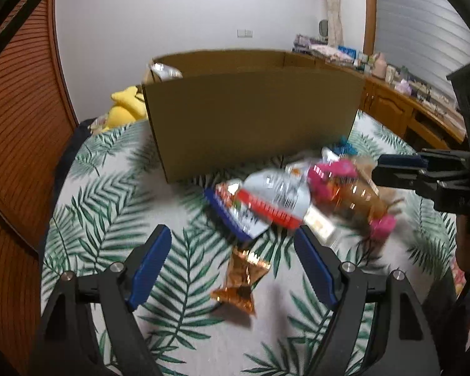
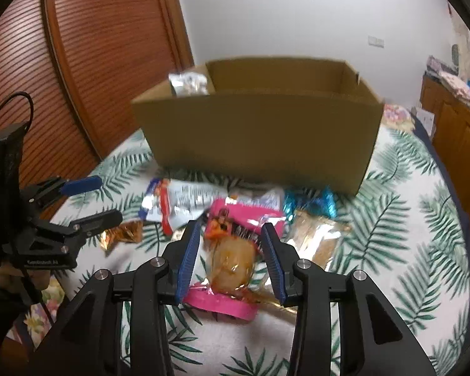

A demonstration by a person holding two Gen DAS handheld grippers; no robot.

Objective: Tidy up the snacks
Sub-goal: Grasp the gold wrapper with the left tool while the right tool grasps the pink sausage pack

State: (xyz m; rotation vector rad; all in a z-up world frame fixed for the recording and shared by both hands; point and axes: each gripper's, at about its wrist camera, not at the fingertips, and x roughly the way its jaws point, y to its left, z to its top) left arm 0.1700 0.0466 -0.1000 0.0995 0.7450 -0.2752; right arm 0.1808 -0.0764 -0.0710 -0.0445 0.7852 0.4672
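- The left tool (image 1: 232,244) stands wide open and empty above the small orange packet (image 1: 241,277), which lies alone on the leaf-print bed (image 1: 109,219), nearer the tool than the pile.
- The right tool (image 2: 230,244) is part-open, pads clear, straddling the pink-edged clear packet (image 2: 232,263) without gripping.
- The remaining snacks lie heaped against the cardboard box (image 2: 257,131); 1 silver packet (image 2: 188,83) sits inside, at its left corner.
- Best practice: lower each tool squarely, close on the packet's middle, lift clear of the box wall.
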